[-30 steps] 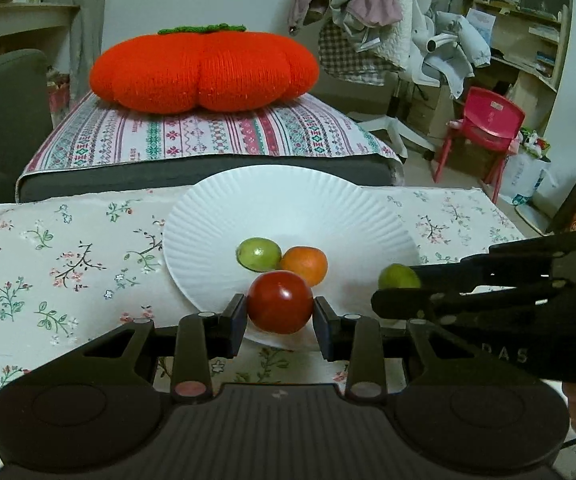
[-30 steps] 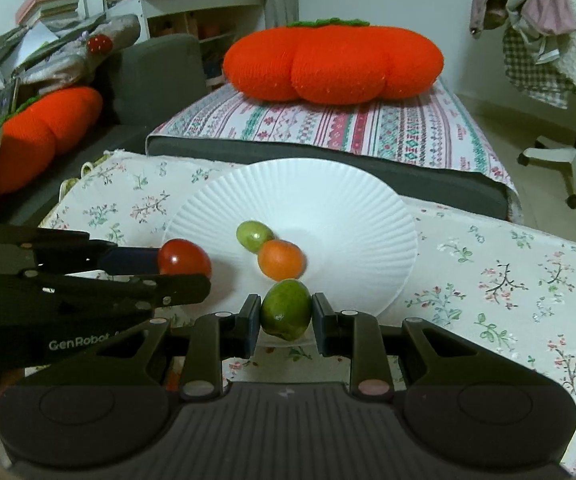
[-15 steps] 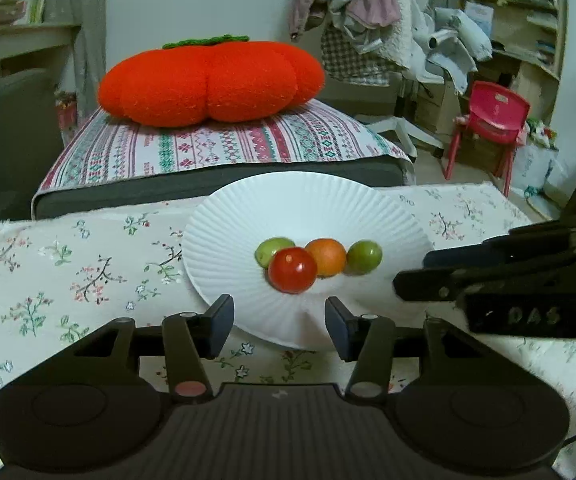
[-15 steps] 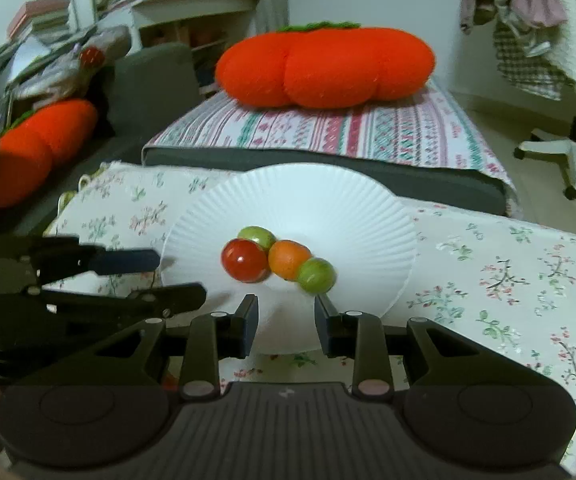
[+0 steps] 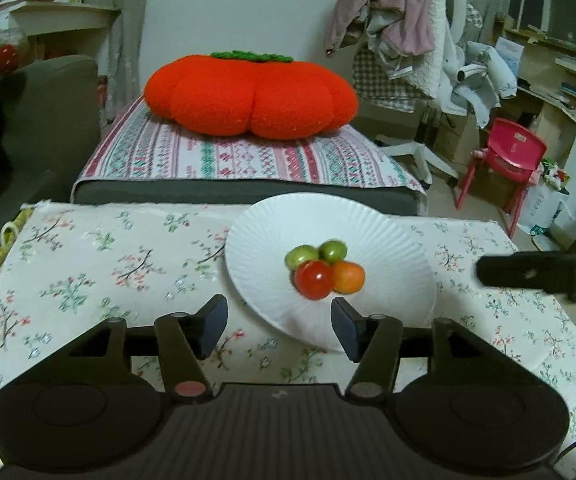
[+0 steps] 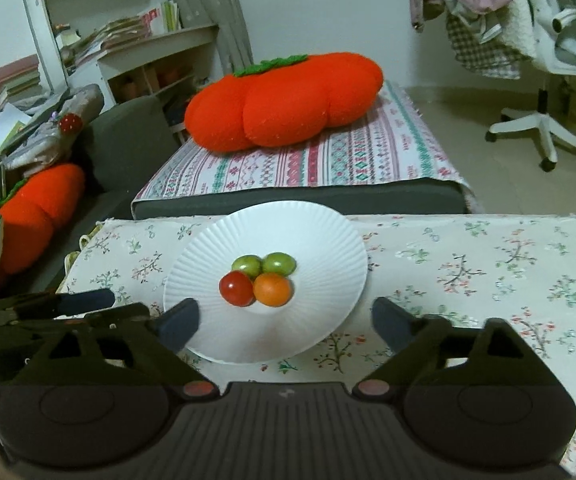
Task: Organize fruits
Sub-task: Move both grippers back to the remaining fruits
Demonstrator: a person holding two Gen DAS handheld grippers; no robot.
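A white paper plate (image 5: 387, 240) (image 6: 327, 240) sits on the floral tablecloth. On it lie a red tomato (image 5: 313, 280) (image 6: 236, 288), an orange fruit (image 5: 348, 277) (image 6: 272, 289) and two green fruits (image 5: 301, 256) (image 5: 333, 251) (image 6: 248, 265) (image 6: 279, 263), all touching in a cluster. My left gripper (image 5: 278, 322) is open and empty, just short of the plate's near edge. My right gripper (image 6: 284, 320) is wide open and empty over the plate's near rim. Each gripper shows at the edge of the other's view, the right one (image 5: 543, 276) and the left one (image 6: 60, 308).
A striped cushion bench (image 5: 248, 156) with a big orange pumpkin pillow (image 5: 252, 98) stands behind the table. A sofa with another orange pillow (image 6: 36, 216) is at the left. A red child's chair (image 5: 507, 160) and an office chair (image 6: 539, 120) stand to the right.
Both grippers let go of their fruits, the red tomato and a green fruit, onto the plate and drew back, opening wider. The green fruit has rolled behind the orange one.
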